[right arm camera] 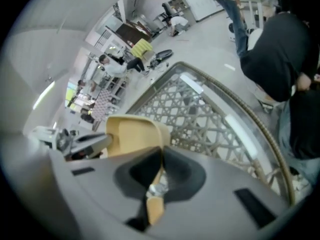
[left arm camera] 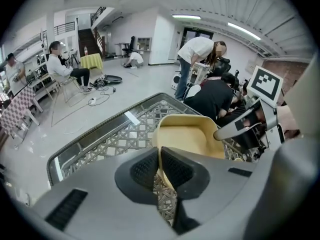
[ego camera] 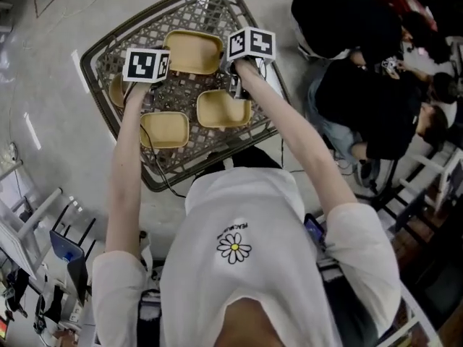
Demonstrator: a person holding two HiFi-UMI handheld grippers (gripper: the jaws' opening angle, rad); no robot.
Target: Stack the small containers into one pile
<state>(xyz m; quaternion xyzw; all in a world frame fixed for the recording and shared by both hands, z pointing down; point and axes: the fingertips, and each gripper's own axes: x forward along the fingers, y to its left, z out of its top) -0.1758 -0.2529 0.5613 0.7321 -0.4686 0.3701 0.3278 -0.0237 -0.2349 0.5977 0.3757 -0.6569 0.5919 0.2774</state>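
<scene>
- The left gripper [left arm camera: 160, 153] has its jaws clenched on the near wall of a tan container [left arm camera: 187, 134]. The thin wall is pinched between the two ribbed pads.
- The right gripper [right arm camera: 160, 156] has its jaws clenched on the rim of that same container, which sits ahead and to the left in the right gripper view.
- Each gripper shows in the other's view at the far side of the container, so the container is grasped from two sides.
- In the head view the container lies open side up between the left cube [ego camera: 147, 65] and the right cube [ego camera: 251, 44], over the far part of the bench [ego camera: 210, 9].
- It looks larger than its neighbours there. Whether its base touches the bench cannot be told.
- The bench has a woven lattice top inside a dark rounded rim.
- A second container [ego camera: 224, 108] lies on the lattice just below the right gripper, open side up.
- A third container [ego camera: 165, 129] lies nearer the person, on the left, apart from the second.
- A fourth container [ego camera: 116, 90] shows only as an edge beside the left arm.
- None of these three is nested in another.
- The person wears a white shirt [ego camera: 246, 266] with a daisy on it.
- People in dark clothes [ego camera: 347, 56] sit just beyond the right side of the bench.
</scene>
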